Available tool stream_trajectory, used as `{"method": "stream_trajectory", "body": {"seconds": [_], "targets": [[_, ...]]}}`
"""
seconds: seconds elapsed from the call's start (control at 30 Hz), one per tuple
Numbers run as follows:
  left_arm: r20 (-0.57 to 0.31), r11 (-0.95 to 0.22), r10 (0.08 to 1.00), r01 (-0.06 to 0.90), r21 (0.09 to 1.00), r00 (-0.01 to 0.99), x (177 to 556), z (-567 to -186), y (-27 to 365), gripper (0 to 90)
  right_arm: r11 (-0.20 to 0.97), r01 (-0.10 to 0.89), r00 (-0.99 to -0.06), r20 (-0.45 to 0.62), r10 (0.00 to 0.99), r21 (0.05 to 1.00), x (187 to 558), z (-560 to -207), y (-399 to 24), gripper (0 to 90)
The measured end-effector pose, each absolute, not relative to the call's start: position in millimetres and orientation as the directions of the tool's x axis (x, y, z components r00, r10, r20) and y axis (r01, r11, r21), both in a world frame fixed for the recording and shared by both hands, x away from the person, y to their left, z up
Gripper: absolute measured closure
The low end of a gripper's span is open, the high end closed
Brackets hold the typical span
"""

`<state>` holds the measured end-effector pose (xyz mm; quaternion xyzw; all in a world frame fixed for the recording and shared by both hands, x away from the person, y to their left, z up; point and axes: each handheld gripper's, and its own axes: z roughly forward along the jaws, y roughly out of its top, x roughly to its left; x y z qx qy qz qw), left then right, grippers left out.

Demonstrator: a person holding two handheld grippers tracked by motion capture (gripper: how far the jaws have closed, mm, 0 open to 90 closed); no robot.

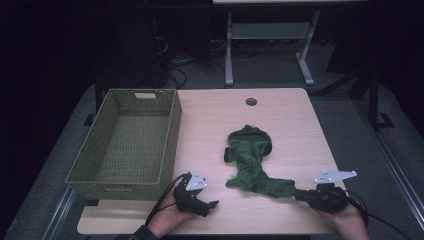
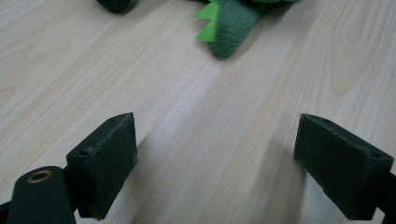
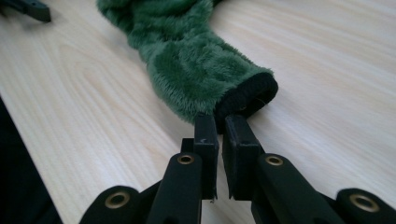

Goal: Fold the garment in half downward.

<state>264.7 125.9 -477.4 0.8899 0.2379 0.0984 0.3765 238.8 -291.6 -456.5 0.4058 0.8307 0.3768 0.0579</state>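
Observation:
A fuzzy green garment (image 1: 250, 160) lies crumpled on the light wooden table (image 1: 295, 115), one sleeve stretched toward the front right. My right gripper (image 1: 300, 194) is at the end of that sleeve. In the right gripper view, my right gripper (image 3: 220, 123) is shut on the sleeve's black cuff (image 3: 247, 95), with the green sleeve (image 3: 187, 60) running away from it. My left gripper (image 1: 210, 204) rests near the table's front edge, left of the garment. In the left gripper view, my left gripper (image 2: 217, 163) stands open over bare wood, with a spiked green edge of the garment (image 2: 229, 28) ahead.
A woven green basket (image 1: 170, 135) with nothing inside stands on the table's left side, overhanging its left edge. A round cable hole (image 1: 251, 102) sits near the far edge. Beyond the table, a metal frame's legs (image 1: 229, 55) stand on dark floor.

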Motion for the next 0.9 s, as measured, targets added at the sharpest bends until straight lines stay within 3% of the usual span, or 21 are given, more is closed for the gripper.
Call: {"method": "stream_trajectory", "body": {"seconds": [0.3,0.9], "targets": [[-0.005,-0.602,0.498,0.350,0.717,0.867,264.8,-477.5,125.7,12.4,0.376,0.585,-0.679,0.180,0.712,0.719,243.5,-441.7,-297.9,85.0],[-0.006,-0.600,0.499,0.350,0.720,0.867,264.9,-477.8,125.2,12.4,0.460,0.428,-0.825,0.129,0.550,0.778,265.1,-403.4,-239.8,85.4]]}}
